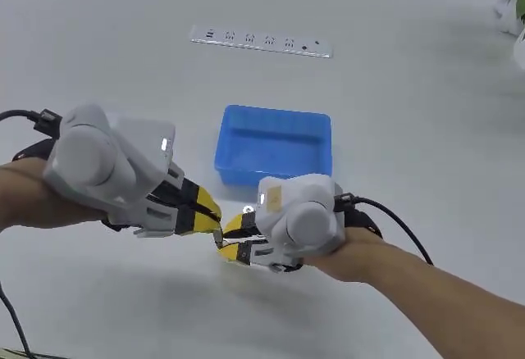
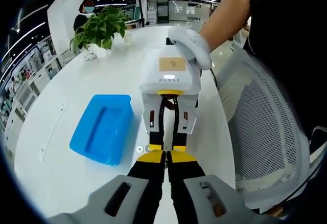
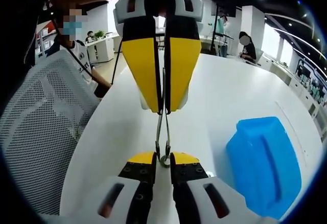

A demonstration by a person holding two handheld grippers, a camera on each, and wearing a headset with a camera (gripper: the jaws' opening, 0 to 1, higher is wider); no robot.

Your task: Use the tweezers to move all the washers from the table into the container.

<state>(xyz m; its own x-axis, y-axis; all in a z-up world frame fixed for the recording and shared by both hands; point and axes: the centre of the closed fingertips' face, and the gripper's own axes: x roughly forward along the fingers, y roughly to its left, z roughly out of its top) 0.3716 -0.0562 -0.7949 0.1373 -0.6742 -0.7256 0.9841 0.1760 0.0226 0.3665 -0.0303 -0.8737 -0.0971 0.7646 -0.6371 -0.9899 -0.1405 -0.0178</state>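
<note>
A white table spreads across the whole head view, and a grey mesh chair stands at the right of the left gripper view. A blue container sits on the table at the centre of the head view, at the lower left of the left gripper view and at the lower right of the right gripper view. The left gripper comes in from the left of the head view and the right gripper from the lower centre, and their yellow tips meet nose to nose just below the container. A green plant stands at the upper left of the left gripper view, and a white power strip lies near the top of the head view. In the right gripper view the left gripper hangs from the top with its jaws closed on the back end of the tweezers, which reach down into the narrow gap between the right gripper's own jaws. Those jaws are drawn close on either side of the tweezers' tip, but I cannot tell whether they press on it. A washer sits at that tip. A second washer lies flat on the table just beside the container's near corner.
</note>
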